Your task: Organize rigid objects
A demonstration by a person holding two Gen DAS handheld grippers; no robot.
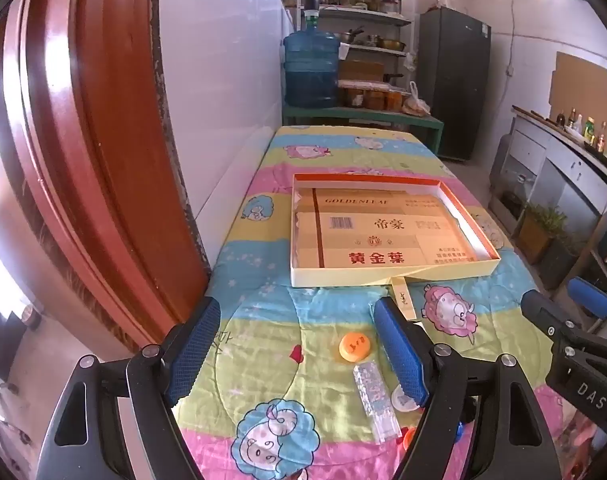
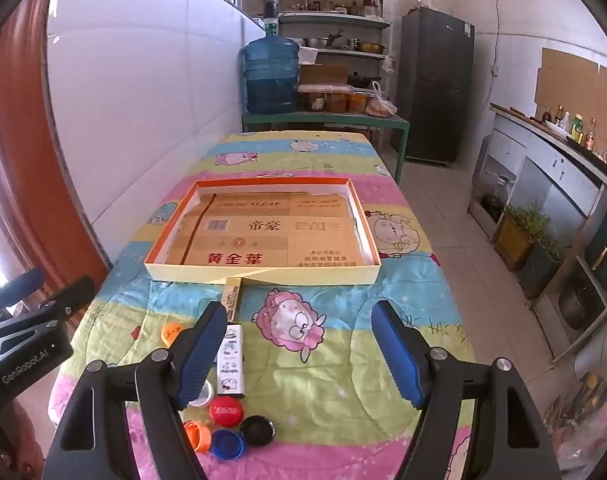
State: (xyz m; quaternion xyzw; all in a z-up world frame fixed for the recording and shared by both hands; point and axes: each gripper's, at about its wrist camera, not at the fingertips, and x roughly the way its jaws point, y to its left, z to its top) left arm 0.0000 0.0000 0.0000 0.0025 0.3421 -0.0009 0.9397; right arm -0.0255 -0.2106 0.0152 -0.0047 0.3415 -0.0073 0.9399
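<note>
Caps and lighter near the bench's near edge

Both tools gape empty — left tool (image 1: 297,350) straddling the orange cap (image 1: 354,346), right tool (image 2: 303,354) right of the lighter (image 2: 231,360).

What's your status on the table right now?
Left gripper and right gripper open, empty. Tray holds only cardboard. Bottle caps and small box on the cloth, untouched. Nothing in the way.

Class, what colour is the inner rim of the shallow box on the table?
Orange, on the shallow box; the right wrist view shows it best.
</note>
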